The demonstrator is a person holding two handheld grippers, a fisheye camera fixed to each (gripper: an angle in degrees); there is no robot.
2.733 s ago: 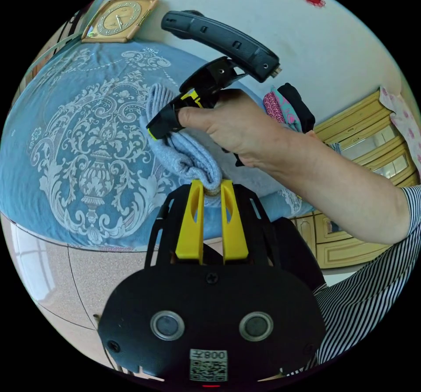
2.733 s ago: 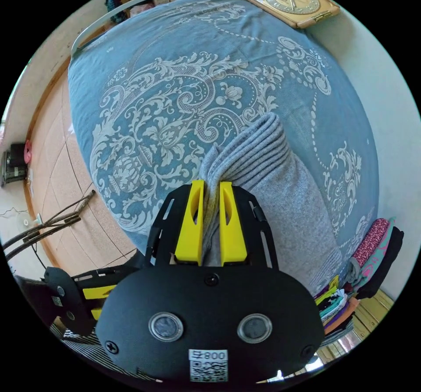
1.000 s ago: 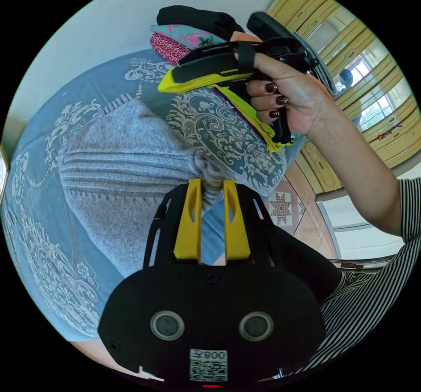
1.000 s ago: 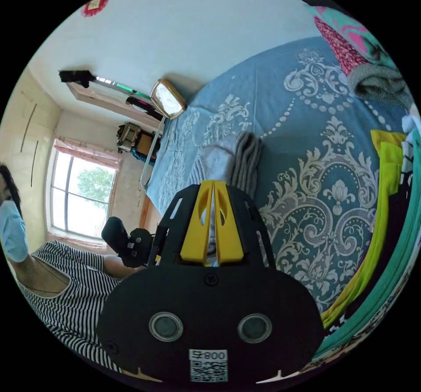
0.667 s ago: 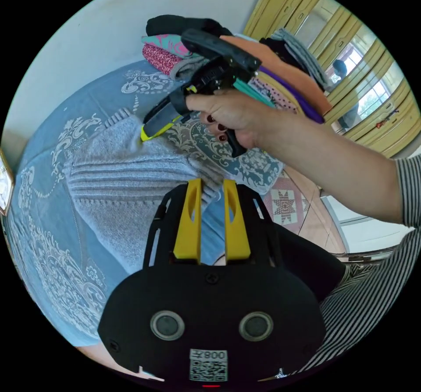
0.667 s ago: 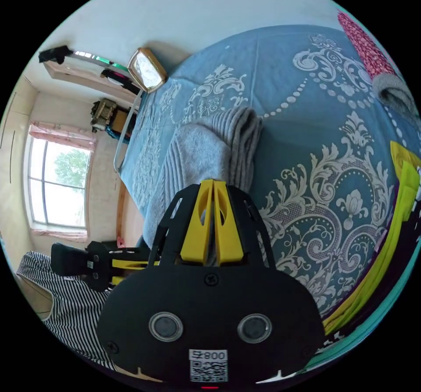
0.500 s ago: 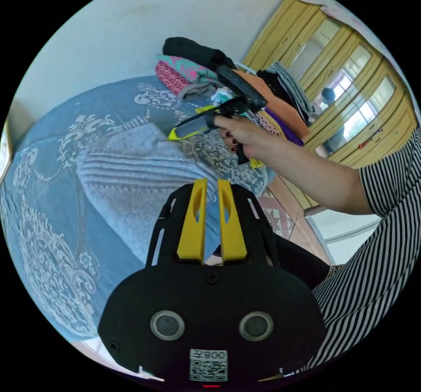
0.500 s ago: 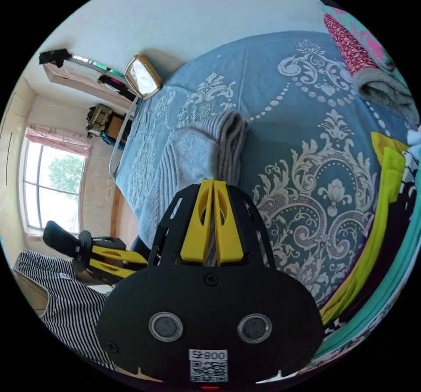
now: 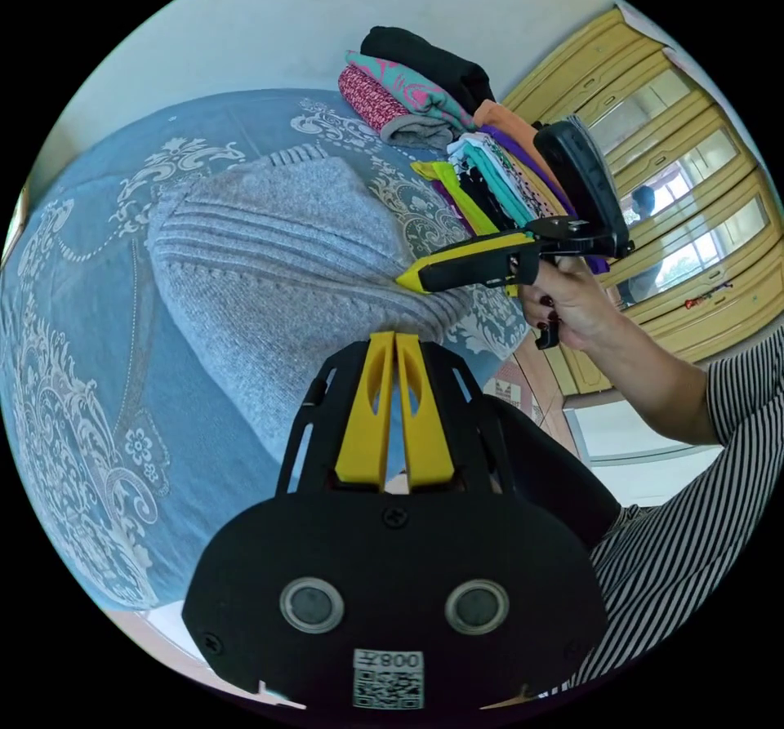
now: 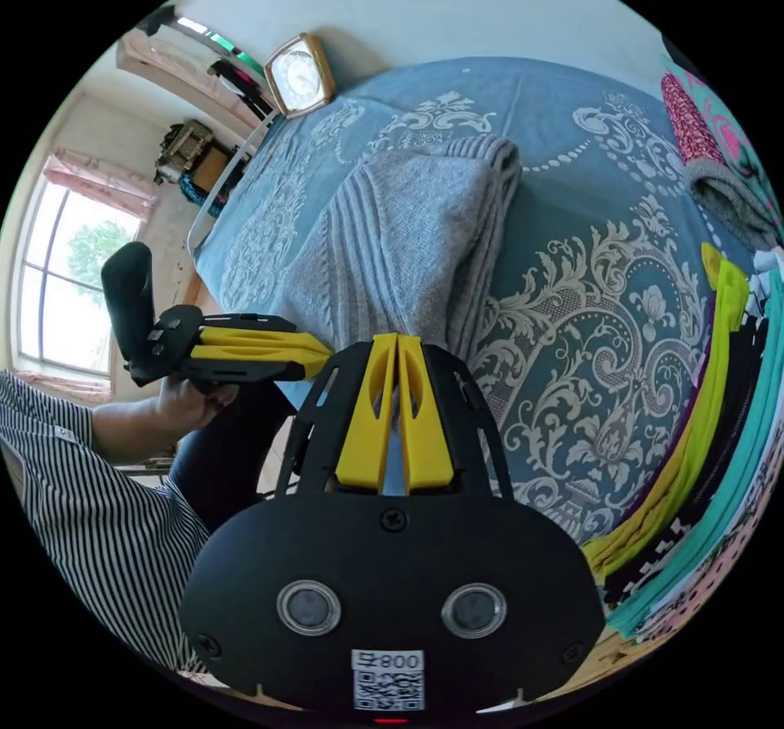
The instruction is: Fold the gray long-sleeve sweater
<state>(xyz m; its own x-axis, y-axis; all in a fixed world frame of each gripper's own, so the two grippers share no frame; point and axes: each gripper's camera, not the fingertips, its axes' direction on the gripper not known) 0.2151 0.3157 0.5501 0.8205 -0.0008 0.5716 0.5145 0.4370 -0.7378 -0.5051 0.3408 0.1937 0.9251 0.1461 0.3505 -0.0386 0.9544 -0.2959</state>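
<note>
The gray sweater [image 9: 269,264] lies folded on the blue patterned bed [image 10: 588,304], just ahead of both tools. The left hand-held gripper [image 9: 395,339] has its jaws together, empty, at the sweater's near edge. The right hand-held gripper [image 10: 397,340] is likewise closed and seems to hold nothing. Folded clothes [image 9: 457,133] are stacked beyond its tip.

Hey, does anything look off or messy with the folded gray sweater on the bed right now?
Nothing stands out. The gray sweater lies folded on the blue bedspread, its layers stacked fairly evenly at one edge. The left claw and right claw are both shut and empty, clear of the stack of folded clothes.
</note>
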